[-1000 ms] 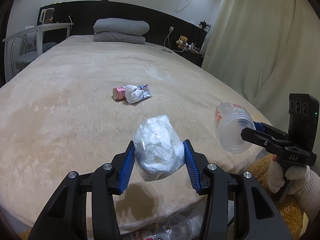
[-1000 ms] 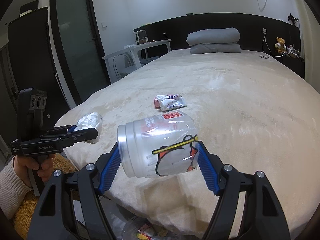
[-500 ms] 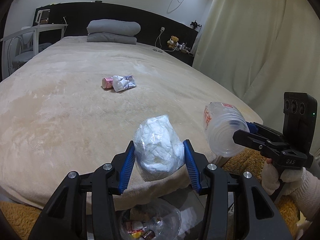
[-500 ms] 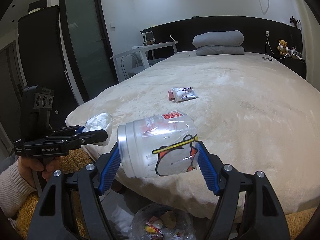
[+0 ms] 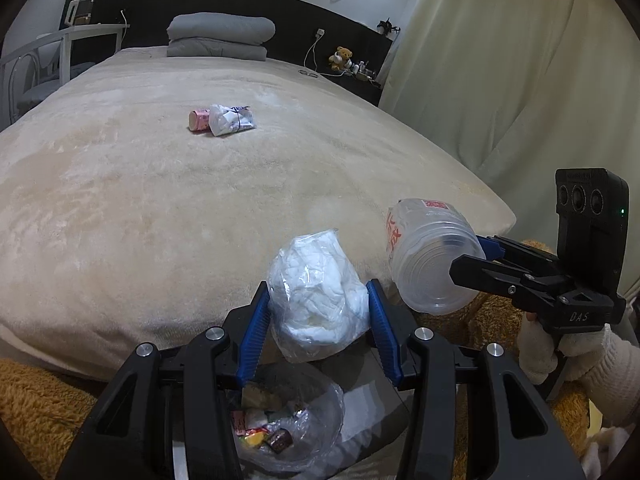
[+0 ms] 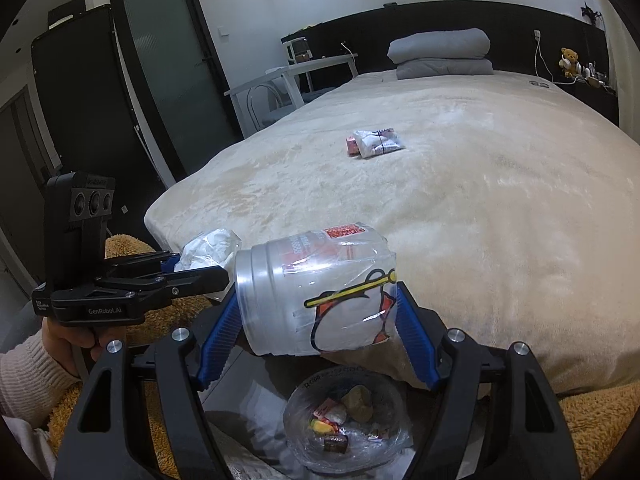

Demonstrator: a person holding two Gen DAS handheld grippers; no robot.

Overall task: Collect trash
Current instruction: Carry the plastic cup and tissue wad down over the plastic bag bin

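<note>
My left gripper is shut on a clear bag of crumpled white tissue, held in the air past the foot of the bed. To its right my right gripper is shut on a clear plastic jar lying sideways, with a red label and a cartoon print. The jar and the tissue bag each show in the other wrist view. Below both grippers stands a bin lined with clear plastic, with wrappers in it. On the bed lie a pink carton and a white packet.
The beige bed fills the middle, with folded grey bedding at its head. Brown fluffy rugs flank the bin. A curtain hangs at the right; a white table and chair and a dark door stand at the left.
Both grippers have drawn back from the bed and sunk a little with their loads. The lined bin has come into full view beneath them.
</note>
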